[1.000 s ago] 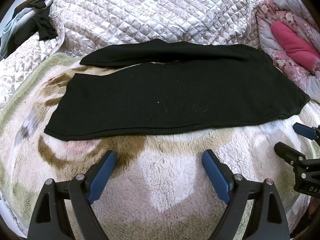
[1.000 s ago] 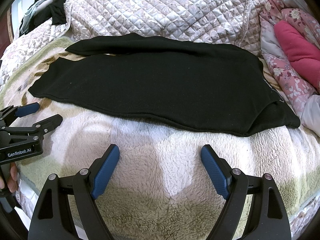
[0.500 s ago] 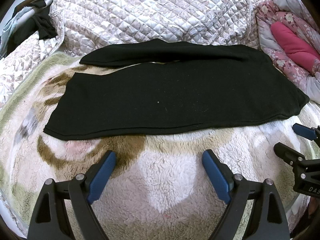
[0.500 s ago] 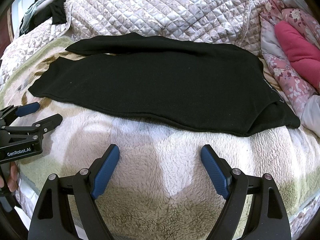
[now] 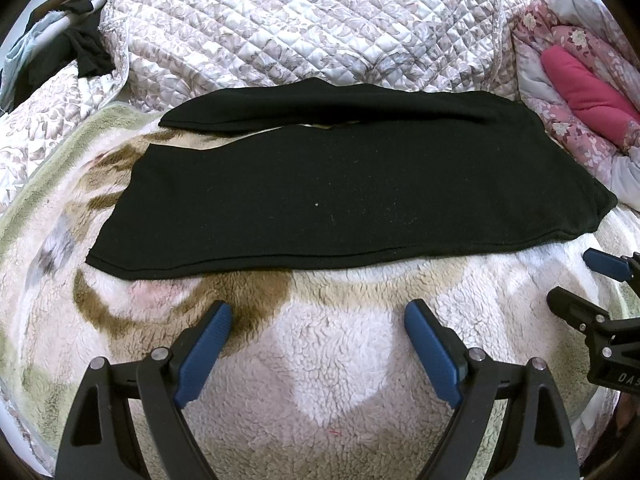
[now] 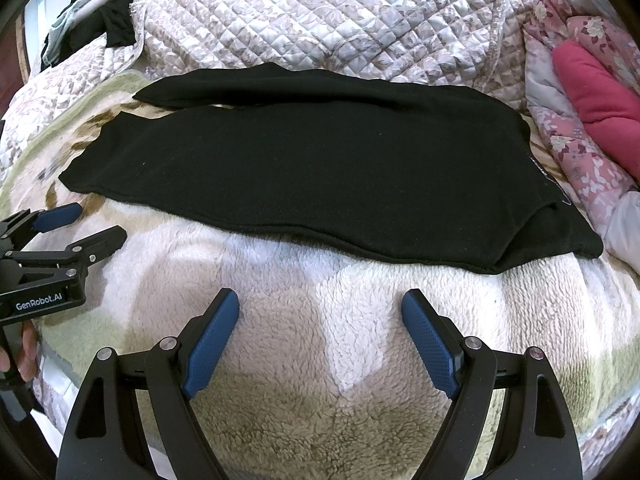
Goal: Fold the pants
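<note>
Black pants (image 5: 340,188) lie flat across a fleece blanket (image 5: 332,364), legs pointing left and waist at the right; the far leg (image 5: 320,106) is slightly apart from the near one. In the right wrist view the same pants (image 6: 320,160) show a folded corner at the waist end. My left gripper (image 5: 318,320) hovers open over the blanket, short of the pants' near hem, holding nothing. My right gripper (image 6: 320,308) is open too, near the hem further right. Each gripper shows in the other's view: the right gripper (image 5: 588,280) and the left gripper (image 6: 92,224).
A quilted bedspread (image 5: 300,28) rises behind the pants. A pink floral duvet with a magenta cushion (image 5: 592,96) lies at the right. Dark clothes (image 5: 80,52) hang at the far left. A hand (image 6: 24,352) grips the left tool's handle.
</note>
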`<move>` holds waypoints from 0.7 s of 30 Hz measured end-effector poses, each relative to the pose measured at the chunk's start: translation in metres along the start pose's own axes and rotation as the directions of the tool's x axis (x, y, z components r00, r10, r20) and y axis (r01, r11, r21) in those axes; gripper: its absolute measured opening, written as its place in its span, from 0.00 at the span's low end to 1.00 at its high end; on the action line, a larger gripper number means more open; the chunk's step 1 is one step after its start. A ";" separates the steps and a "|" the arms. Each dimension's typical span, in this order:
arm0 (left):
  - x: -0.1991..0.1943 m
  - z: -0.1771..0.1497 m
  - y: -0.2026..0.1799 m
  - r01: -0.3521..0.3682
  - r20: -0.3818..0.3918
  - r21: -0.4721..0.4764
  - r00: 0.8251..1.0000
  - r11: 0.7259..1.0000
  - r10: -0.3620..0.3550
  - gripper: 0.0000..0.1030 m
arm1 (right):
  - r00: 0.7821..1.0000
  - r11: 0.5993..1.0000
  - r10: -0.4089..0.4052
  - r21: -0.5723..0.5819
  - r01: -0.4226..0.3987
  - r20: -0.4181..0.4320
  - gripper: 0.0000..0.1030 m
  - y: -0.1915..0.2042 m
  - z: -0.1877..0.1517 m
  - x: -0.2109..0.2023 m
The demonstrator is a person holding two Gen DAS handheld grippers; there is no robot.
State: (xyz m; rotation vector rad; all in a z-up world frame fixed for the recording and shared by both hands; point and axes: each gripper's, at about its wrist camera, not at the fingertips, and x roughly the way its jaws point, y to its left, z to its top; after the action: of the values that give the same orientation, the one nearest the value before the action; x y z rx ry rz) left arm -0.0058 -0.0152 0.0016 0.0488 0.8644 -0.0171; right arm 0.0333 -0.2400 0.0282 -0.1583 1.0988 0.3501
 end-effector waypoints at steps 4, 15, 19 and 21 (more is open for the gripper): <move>0.000 0.000 0.000 -0.001 0.000 0.000 1.000 1.000 0.001 0.87 | 1.000 1.000 0.004 -0.003 -0.004 0.006 0.81 -0.003 -0.002 0.000; -0.001 0.002 -0.002 0.010 0.000 -0.009 1.000 1.000 -0.010 0.87 | 0.999 0.999 0.026 0.037 -0.026 0.020 0.81 -0.010 0.000 -0.005; -0.001 0.005 0.000 0.033 0.003 -0.030 0.999 0.999 -0.033 0.87 | 0.999 0.996 0.002 0.093 -0.006 0.048 0.81 -0.027 0.004 -0.012; -0.001 0.007 0.003 0.050 0.008 -0.051 0.999 0.997 -0.050 0.87 | 0.999 0.990 -0.012 0.143 0.005 0.048 0.81 -0.040 0.005 -0.013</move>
State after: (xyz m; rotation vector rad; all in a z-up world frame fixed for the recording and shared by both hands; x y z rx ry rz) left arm -0.0008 -0.0123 0.0072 -0.0212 0.8585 -0.0415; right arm 0.0464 -0.2787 0.0404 -0.0266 1.0711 0.2653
